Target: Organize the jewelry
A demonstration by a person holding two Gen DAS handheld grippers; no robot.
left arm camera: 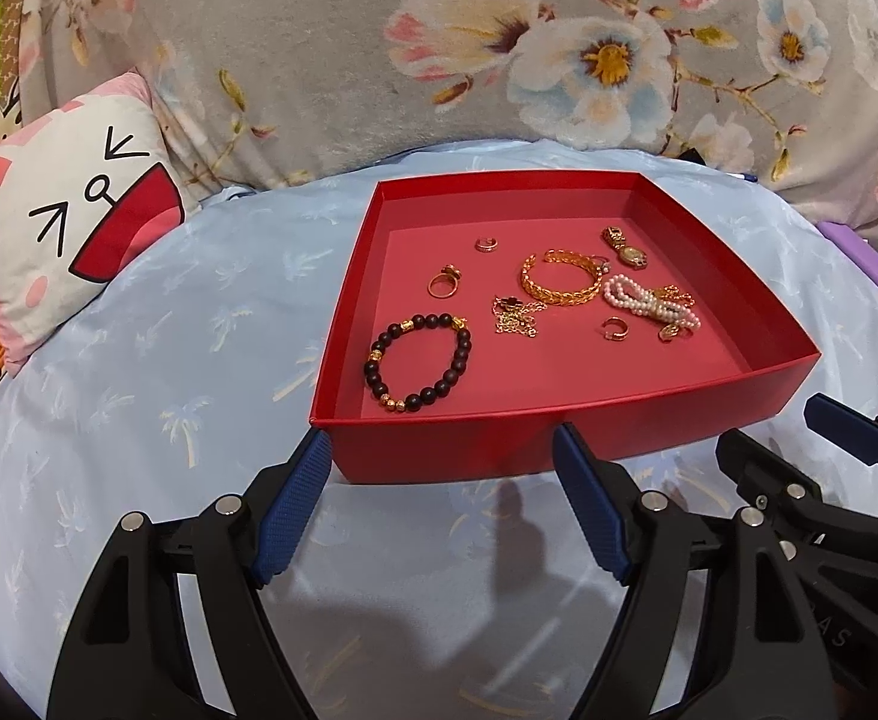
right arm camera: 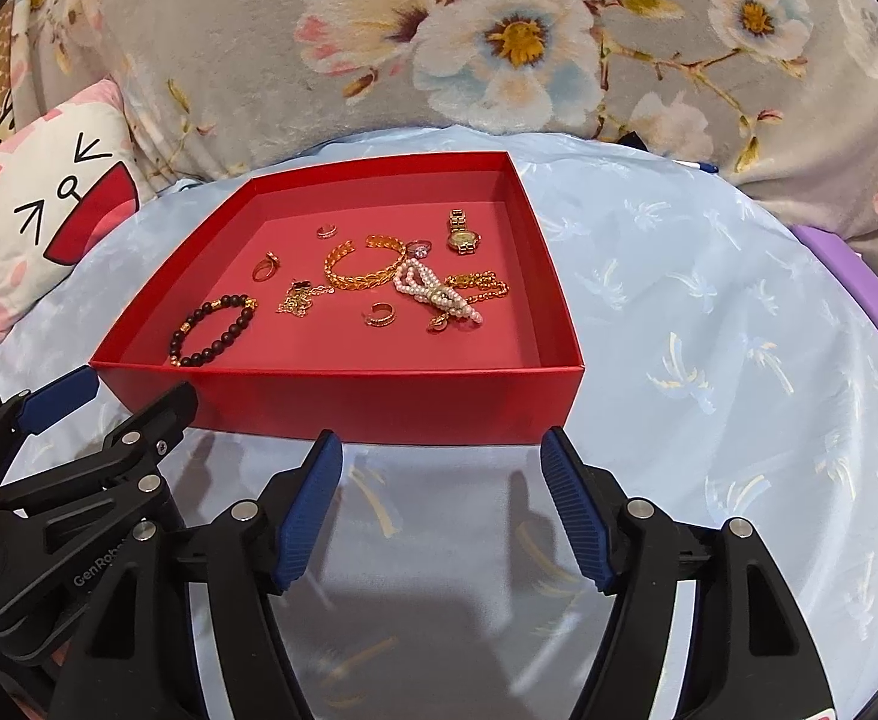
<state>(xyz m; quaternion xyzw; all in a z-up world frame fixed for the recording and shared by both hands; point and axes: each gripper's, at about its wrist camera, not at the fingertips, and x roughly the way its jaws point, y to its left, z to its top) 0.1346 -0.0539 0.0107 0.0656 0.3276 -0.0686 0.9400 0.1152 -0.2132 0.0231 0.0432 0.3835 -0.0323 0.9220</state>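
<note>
At far left, a white cat-face cushion (left arm camera: pixel 61 222) leans against the grey floral plush blanket (left arm camera: pixel 319 60). Next, on the pale blue palm-print sheet (left arm camera: pixel 139 420), the shallow red cardboard box (left arm camera: pixel 439 450) holds loose jewelry: dark beaded bracelet (left arm camera: pixel 418 360), gold chain bangle (left arm camera: pixel 559 285), pink pearl strand (left arm camera: pixel 649 303), gold wristwatch (right arm camera: pixel 462 234). Both tongs sit just short of its near wall, nothing blocking them: left gripper (left arm camera: pixel 442 504) wide apart, empty; right gripper (right arm camera: pixel 442 510) likewise. A purple box (right arm camera: pixel 853 288) sits far right.
</note>
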